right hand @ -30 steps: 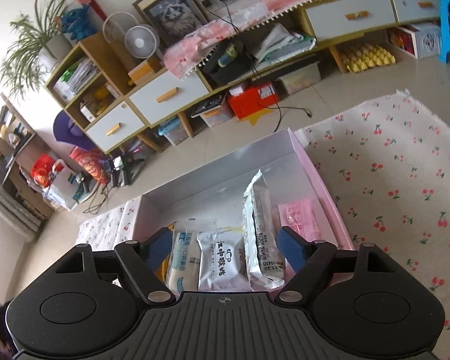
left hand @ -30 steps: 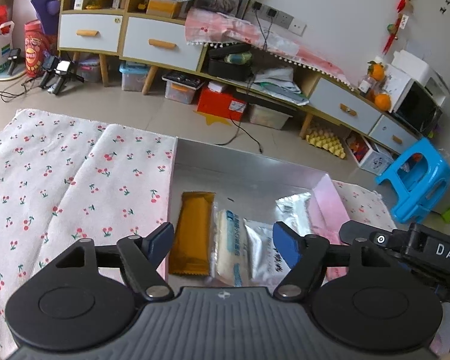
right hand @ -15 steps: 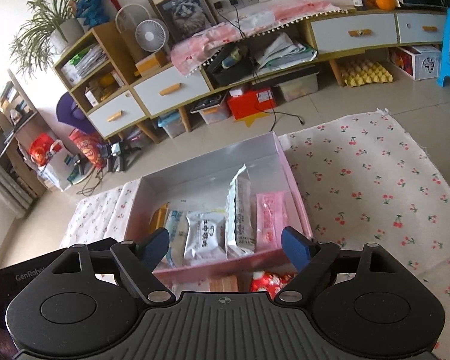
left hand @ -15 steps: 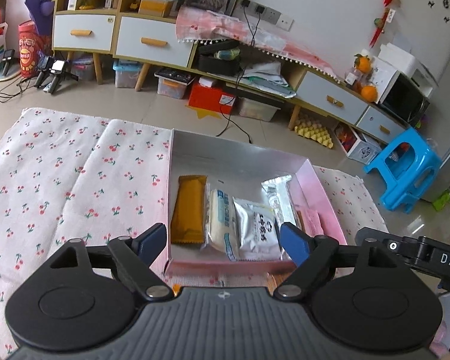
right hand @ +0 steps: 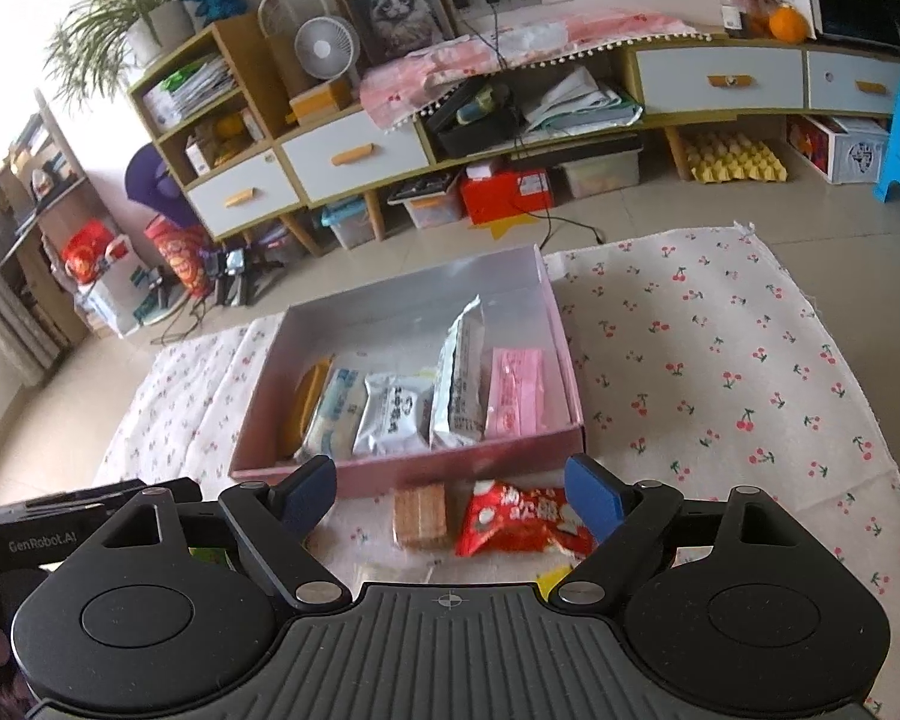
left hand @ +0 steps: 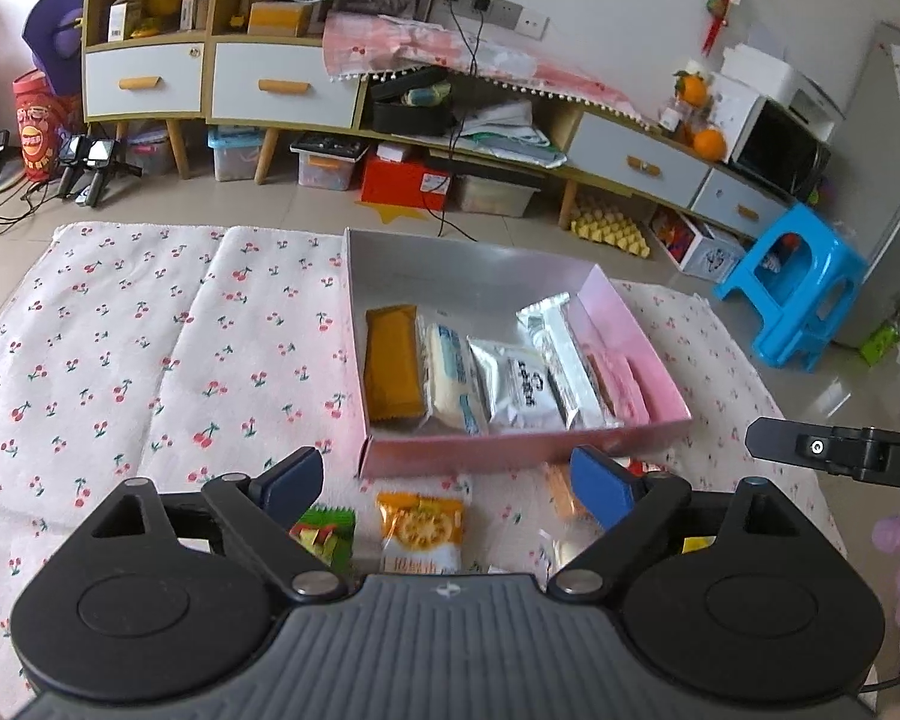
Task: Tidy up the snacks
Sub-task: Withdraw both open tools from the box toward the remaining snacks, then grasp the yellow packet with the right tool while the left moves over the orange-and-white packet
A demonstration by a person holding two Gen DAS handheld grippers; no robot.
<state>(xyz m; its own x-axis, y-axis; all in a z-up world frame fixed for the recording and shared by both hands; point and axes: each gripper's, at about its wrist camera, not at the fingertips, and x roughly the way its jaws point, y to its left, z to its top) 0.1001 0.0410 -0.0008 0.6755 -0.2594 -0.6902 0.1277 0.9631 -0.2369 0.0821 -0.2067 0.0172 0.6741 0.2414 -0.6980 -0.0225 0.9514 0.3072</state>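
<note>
A pink box (left hand: 510, 453) lies on the cherry-print cloth and holds a row of snacks: an orange packet (left hand: 390, 366), a white-and-blue one (left hand: 453, 378), two silver ones (left hand: 522, 384) and a pink one (left hand: 621, 384). Loose snacks lie in front of it: a green packet (left hand: 324, 531), an orange cracker packet (left hand: 420, 531), a brown wafer (right hand: 420, 516) and a red packet (right hand: 519, 519). My left gripper (left hand: 447, 480) hovers above the cracker packet, its jaws opening and holding nothing. My right gripper (right hand: 450, 486) is open and empty above the wafer and red packet.
The cherry-print cloth (left hand: 150, 360) spreads wide to the left of the box and also to its right (right hand: 720, 360). Beyond it are tiled floor, low cabinets (left hand: 282, 90) and a blue stool (left hand: 792, 288). The other gripper's body shows at the right edge (left hand: 840, 456).
Both grippers have drawn back from over the box, so its near wall and the loose snacks in front have come into view. The left jaws have spread wider.
</note>
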